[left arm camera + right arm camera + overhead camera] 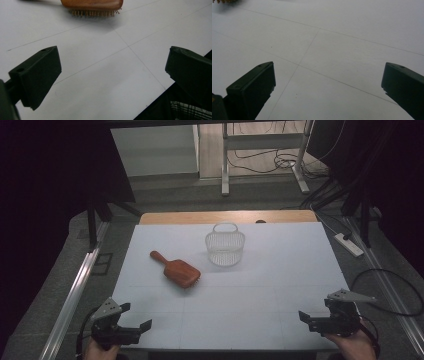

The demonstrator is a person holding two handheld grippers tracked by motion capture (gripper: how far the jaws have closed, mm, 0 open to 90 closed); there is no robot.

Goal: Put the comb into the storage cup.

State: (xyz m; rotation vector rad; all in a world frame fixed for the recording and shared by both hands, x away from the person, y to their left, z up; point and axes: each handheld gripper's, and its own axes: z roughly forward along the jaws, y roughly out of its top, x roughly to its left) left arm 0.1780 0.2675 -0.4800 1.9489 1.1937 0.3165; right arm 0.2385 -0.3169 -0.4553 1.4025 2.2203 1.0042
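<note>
- Wooden and reddish brown, the paddle hairbrush [177,270] lies left of centre on the white counter [260,305] in the high view, handle pointing to the far left, bristles facing the near right. A white wire basket [225,247] stands upright just beyond it to the right, a small gap between them. The left tool [137,316] sits at the near left corner of the counter and the right tool [301,316] at the near right corner, each in a hand at the bottom edge, both well apart from the brush and the basket, both with jaws spread and nothing between them.
- Left gripper view: the two black jaws stand wide apart over bare white counter [100,75]. The hairbrush [92,3] lies ahead at the top edge, its bristle row showing below the wooden back.
- Right gripper view: the jaws are likewise wide apart and hold nothing, with white counter [337,62] crossed by thin lines between them. A few bristle tips of the hairbrush [223,1] peek in at the top left corner.
</note>
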